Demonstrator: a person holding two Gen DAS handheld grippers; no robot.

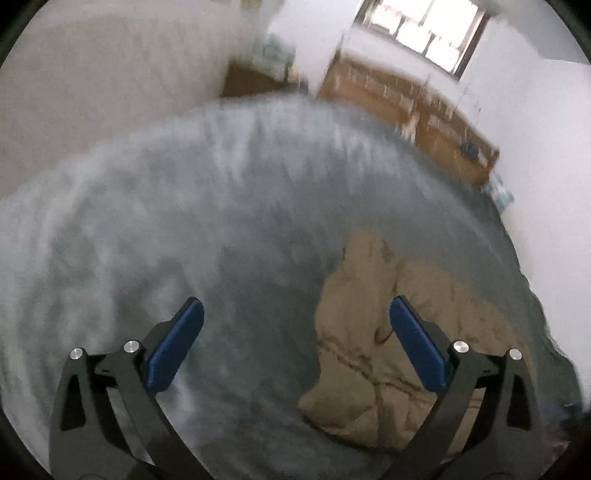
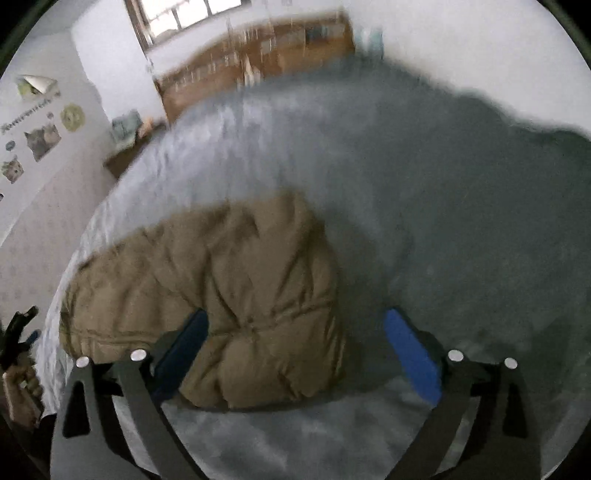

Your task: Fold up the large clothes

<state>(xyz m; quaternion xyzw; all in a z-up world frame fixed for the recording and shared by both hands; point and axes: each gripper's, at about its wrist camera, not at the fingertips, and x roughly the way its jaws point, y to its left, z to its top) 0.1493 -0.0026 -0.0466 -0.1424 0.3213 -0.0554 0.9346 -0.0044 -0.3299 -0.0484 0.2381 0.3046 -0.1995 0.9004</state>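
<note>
A tan quilted jacket lies folded into a puffy bundle on a bed with a grey-blue cover. In the left wrist view it sits at the lower right, below and behind the right blue pad. My left gripper hangs above the bed, open, with nothing between its pads. In the right wrist view the jacket fills the lower left, partly behind the left finger. My right gripper is open above it and holds nothing. Both views are blurred.
A wooden headboard or shelf runs along the far side of the bed under a window. White walls surround the bed. A wall with animal stickers stands at the left. The other hand with its gripper shows at the left edge.
</note>
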